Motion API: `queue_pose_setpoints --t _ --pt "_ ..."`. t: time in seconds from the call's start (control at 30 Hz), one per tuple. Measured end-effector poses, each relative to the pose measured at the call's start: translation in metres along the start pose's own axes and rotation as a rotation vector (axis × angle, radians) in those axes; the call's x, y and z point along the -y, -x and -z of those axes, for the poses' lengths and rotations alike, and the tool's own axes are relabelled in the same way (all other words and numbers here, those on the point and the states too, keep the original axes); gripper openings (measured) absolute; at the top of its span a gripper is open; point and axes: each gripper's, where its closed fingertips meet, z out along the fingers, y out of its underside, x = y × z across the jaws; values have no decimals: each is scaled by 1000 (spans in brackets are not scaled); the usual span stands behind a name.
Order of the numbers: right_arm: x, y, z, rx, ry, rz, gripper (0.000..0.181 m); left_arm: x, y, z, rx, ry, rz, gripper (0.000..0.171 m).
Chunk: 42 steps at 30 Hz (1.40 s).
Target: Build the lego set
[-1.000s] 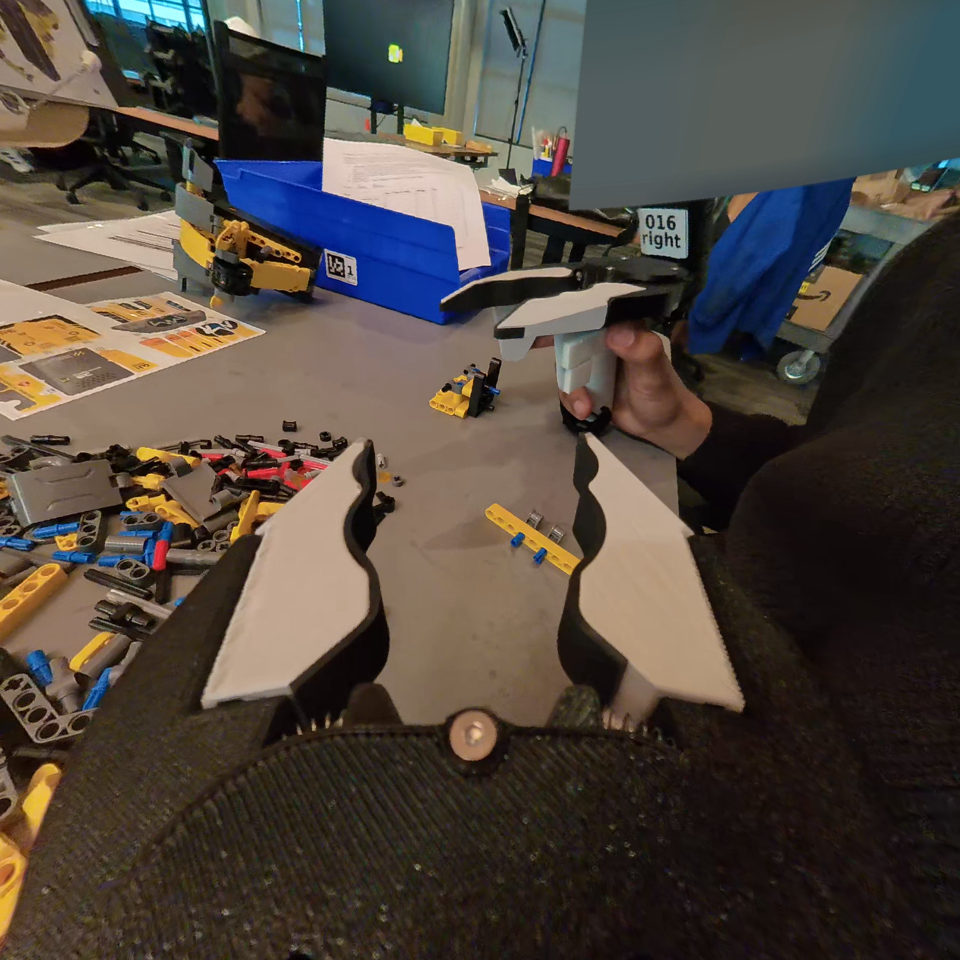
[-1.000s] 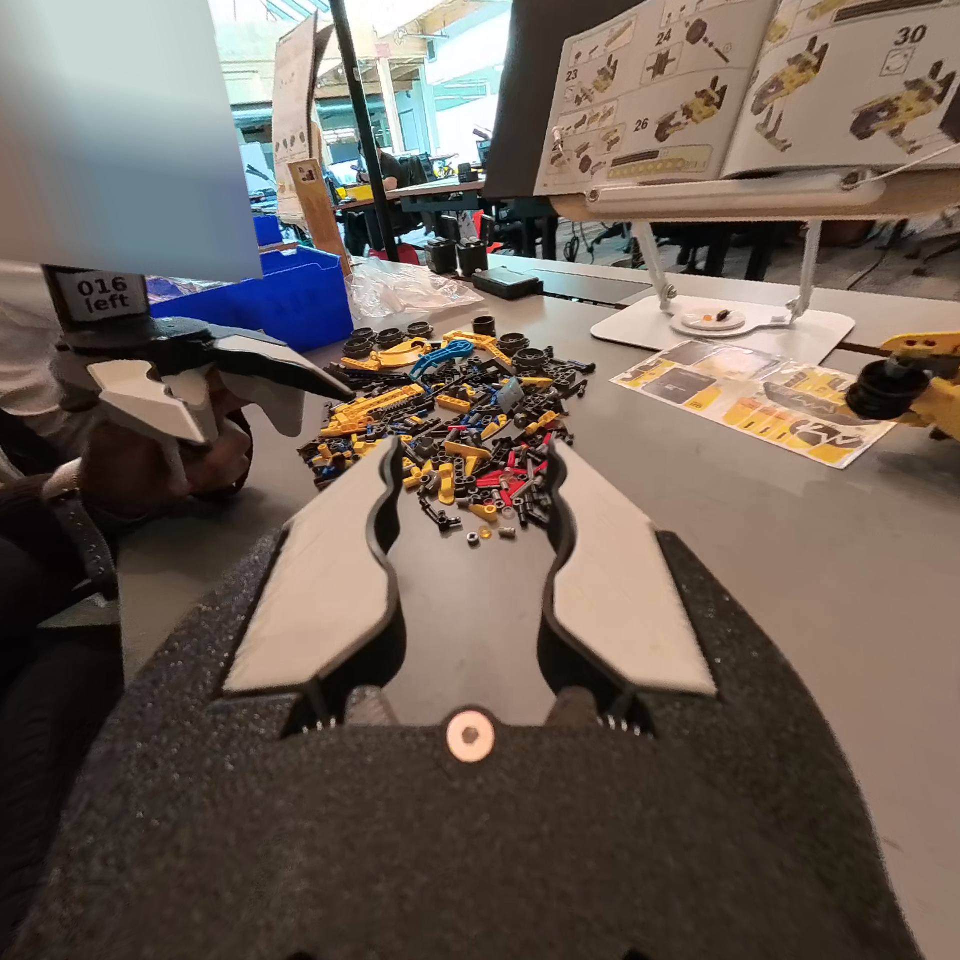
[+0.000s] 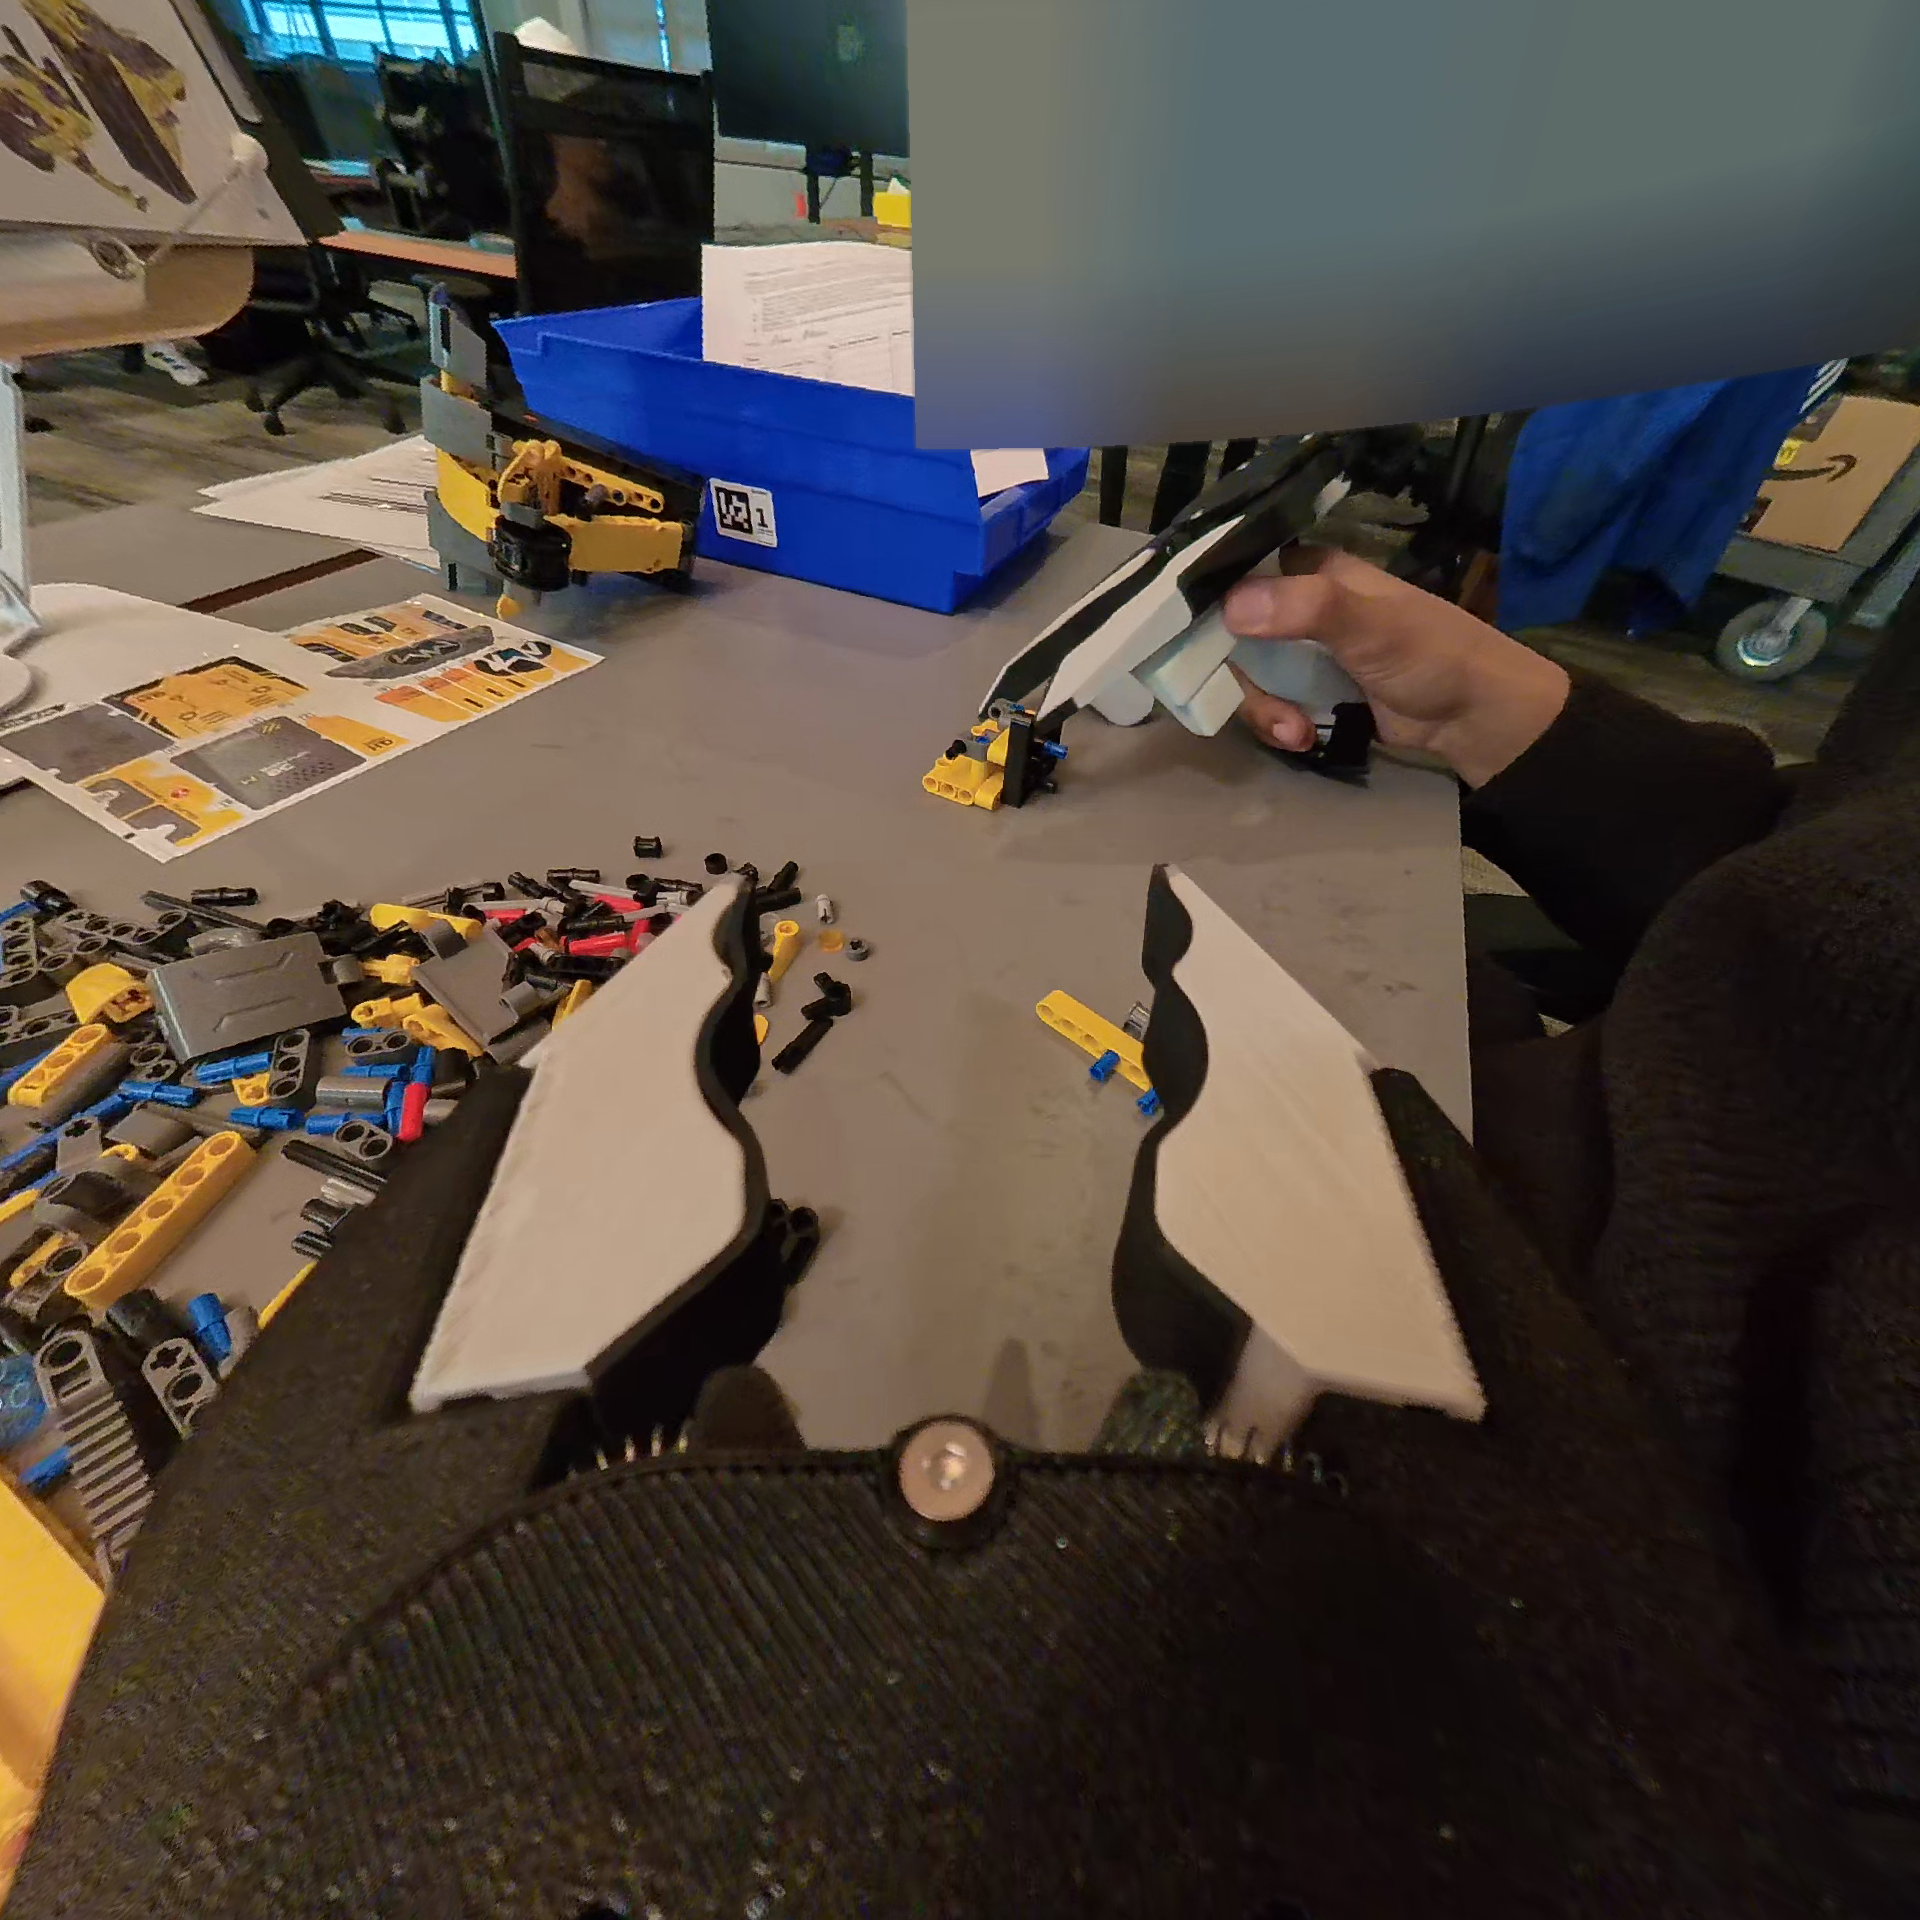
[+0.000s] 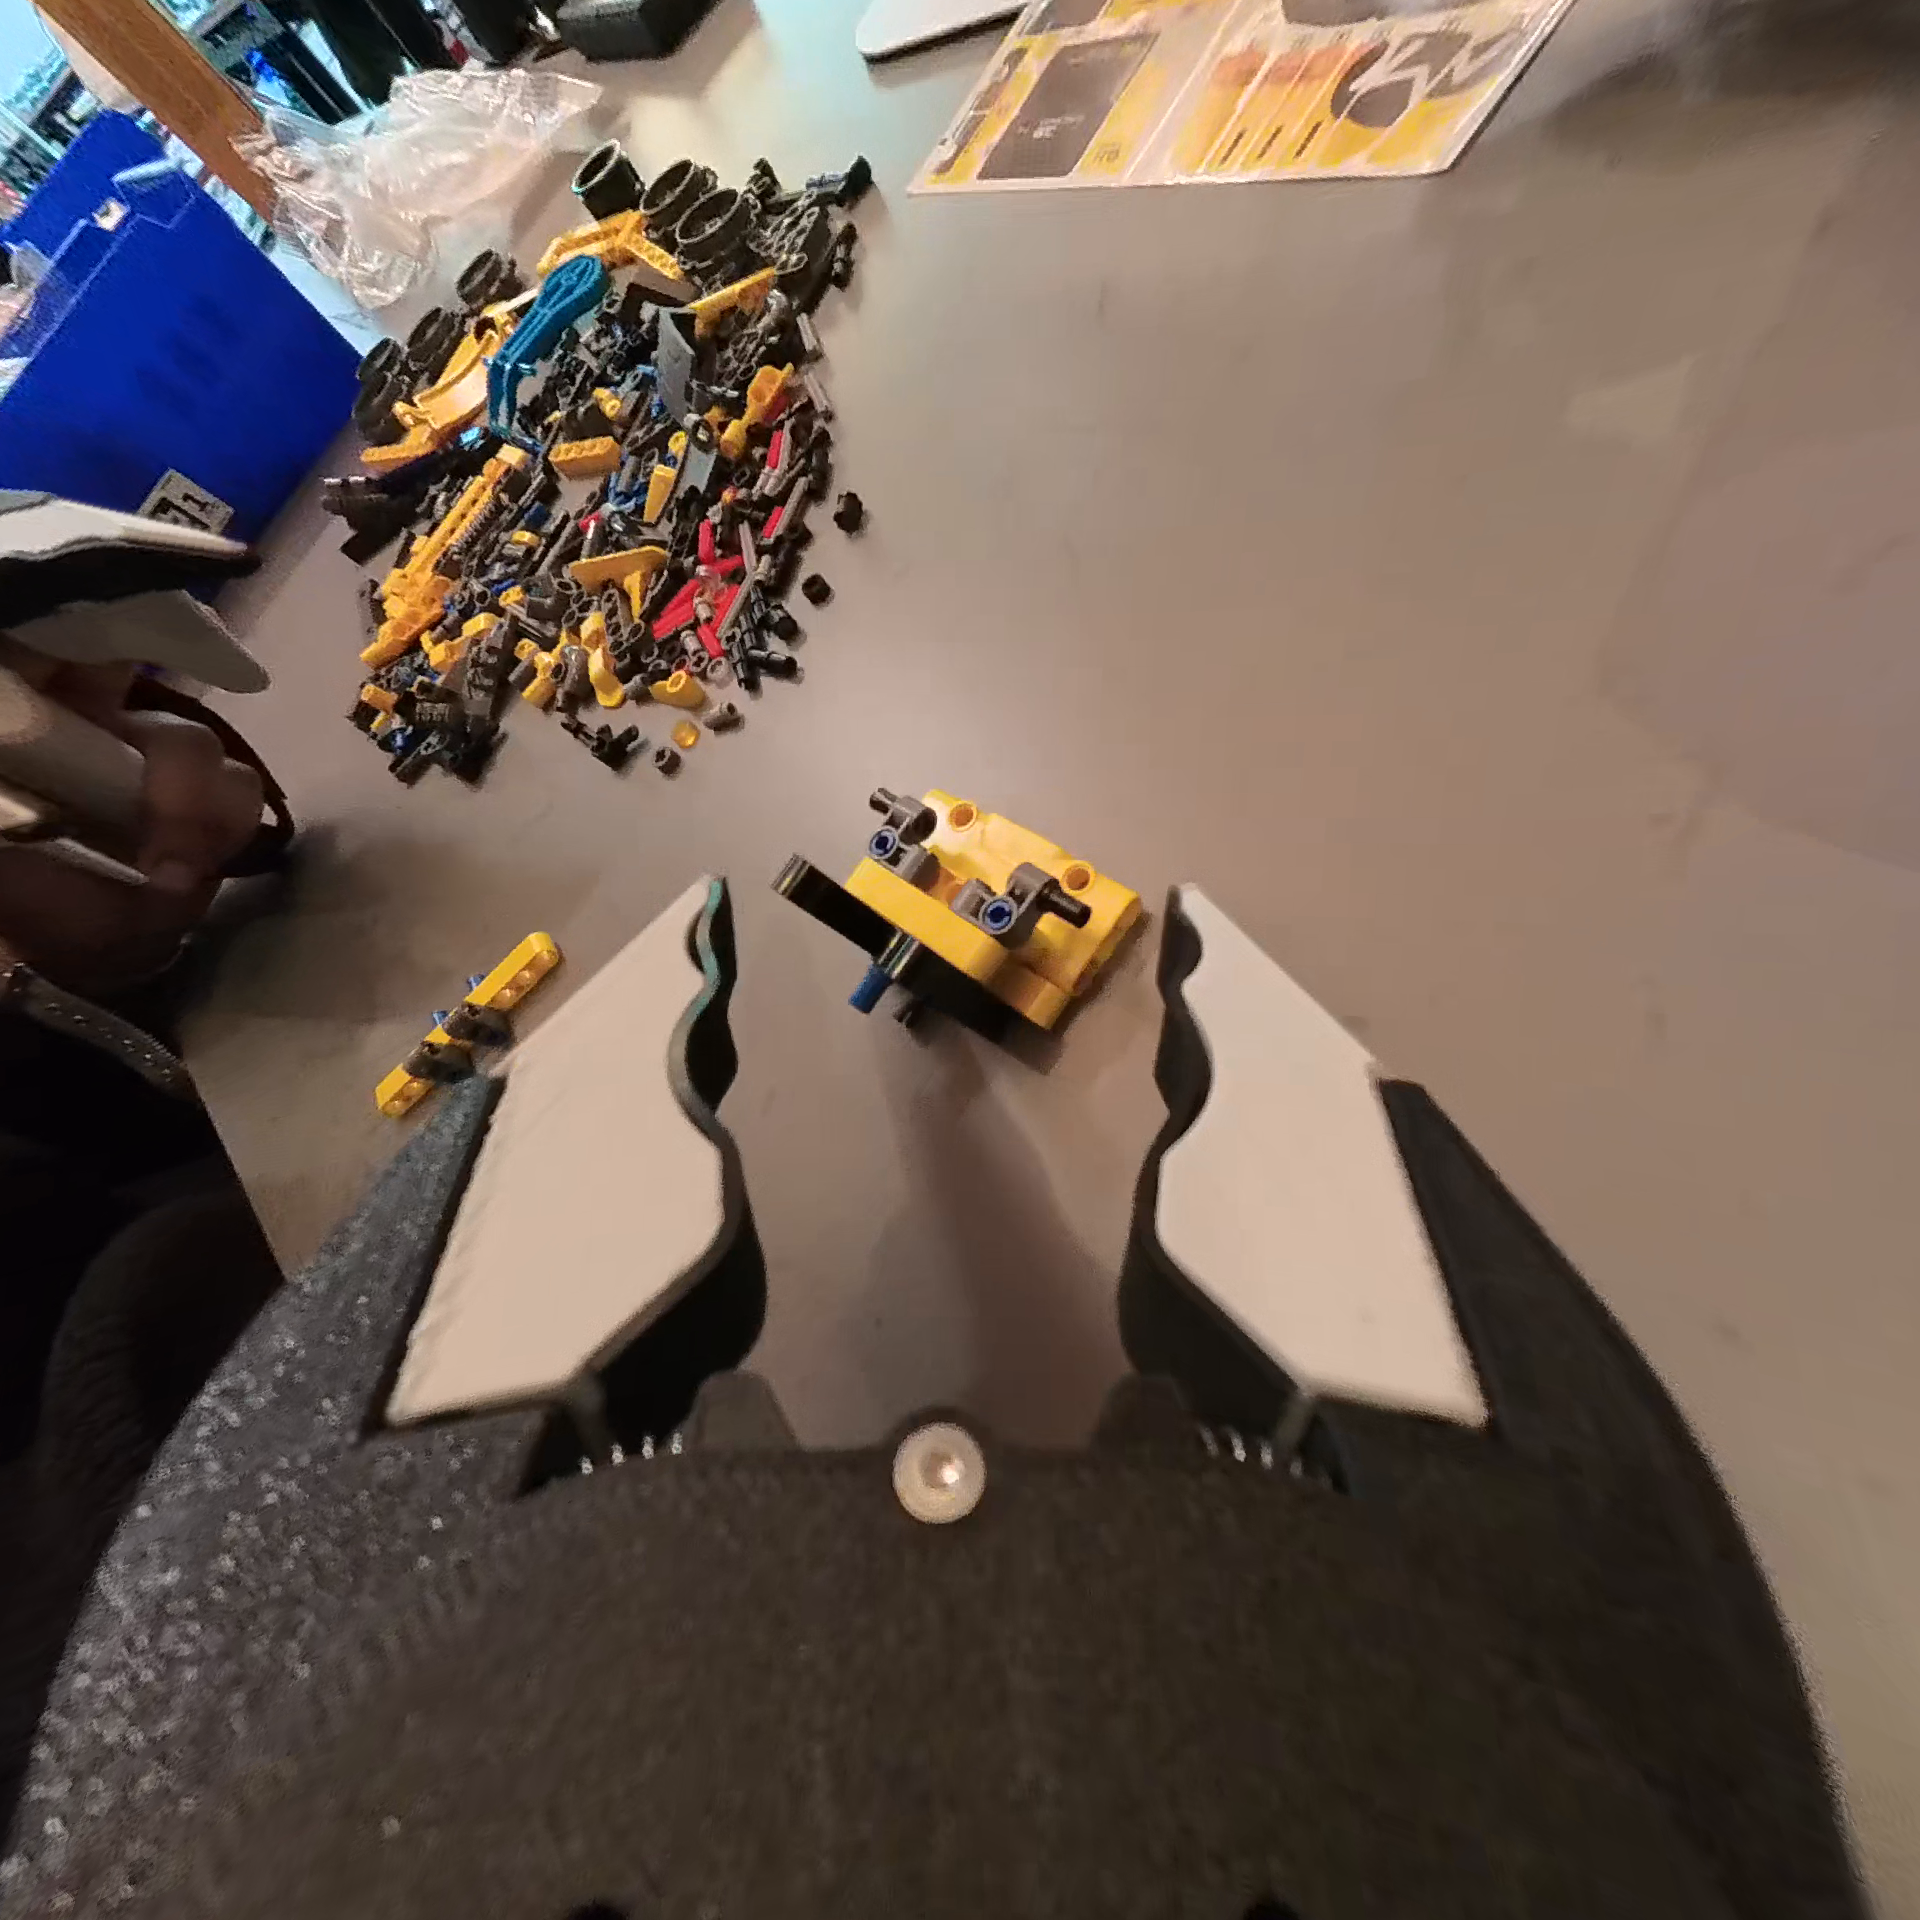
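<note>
A small yellow and black brick assembly [image 4: 977, 914] lies on the grey table [image 4: 1455, 644]. My right gripper [image 4: 945, 894] is open and empty, tilted down over it with the assembly between and just beyond the fingertips. In the left wrist view the same assembly [image 3: 987, 764] sits under the right gripper's tips [image 3: 1023, 701]. My left gripper [image 3: 951, 883] is open and empty above the table. A yellow beam with blue pins [image 3: 1091, 1029] lies by its right finger; it also shows in the right wrist view [image 4: 468, 1023]. A pile of loose bricks [image 3: 260, 1049] lies to the left.
A blue bin [image 3: 790, 436] with papers stands at the back beside a larger yellow and black model [image 3: 551, 520]. Sticker sheets [image 3: 260, 707] lie at the left. An instruction booklet on a stand [image 3: 104, 135] is at upper left. The table edge [image 3: 1460, 935] runs at the right.
The right gripper has tipped down over the small yellow assembly and opened wider. The left gripper has shifted slightly and also stands a little wider.
</note>
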Motion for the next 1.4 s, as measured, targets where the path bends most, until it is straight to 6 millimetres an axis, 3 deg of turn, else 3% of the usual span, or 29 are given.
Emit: queue_pose_setpoints --t 0.4,1.4 --pt "-2 -3 -3 -61 20 35 74 -3 0 -3 2 29 3 72" --pt "-6 -4 -7 -157 60 140 73 -10 -1 -8 -6 74 2 75"
